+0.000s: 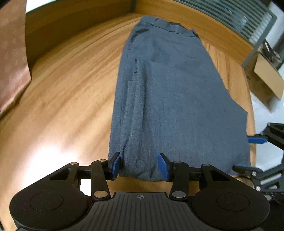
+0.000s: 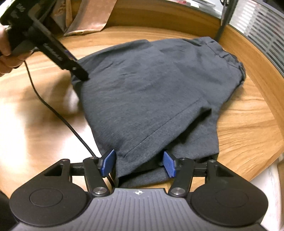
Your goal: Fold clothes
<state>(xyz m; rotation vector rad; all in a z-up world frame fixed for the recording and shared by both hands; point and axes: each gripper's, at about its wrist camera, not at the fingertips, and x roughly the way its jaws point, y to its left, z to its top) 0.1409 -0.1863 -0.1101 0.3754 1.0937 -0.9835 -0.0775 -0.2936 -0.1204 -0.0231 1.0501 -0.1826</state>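
Observation:
Grey-blue trousers [image 1: 170,92] lie flat along the wooden table [image 1: 62,88], waistband at the far end and hems toward me. My left gripper [image 1: 139,165] is open, its blue pads on either side of the left part of the near hem. My right gripper [image 2: 138,163] is open too, with the hem's right corner lying between its blue pads [image 2: 169,164]. In the left wrist view the right gripper [image 1: 250,154] shows at the trousers' right edge. In the right wrist view a hand [image 2: 5,44] holds the left gripper [image 2: 81,74] at the trousers' [image 2: 150,92] left edge.
A pinkish patterned bag [image 1: 12,58] stands at the table's left. A cardboard box [image 1: 268,78] and a grey frame post [image 1: 257,46] sit past the right edge, with a slatted panel [image 1: 230,14] behind. A black cable [image 2: 58,113] trails over the table.

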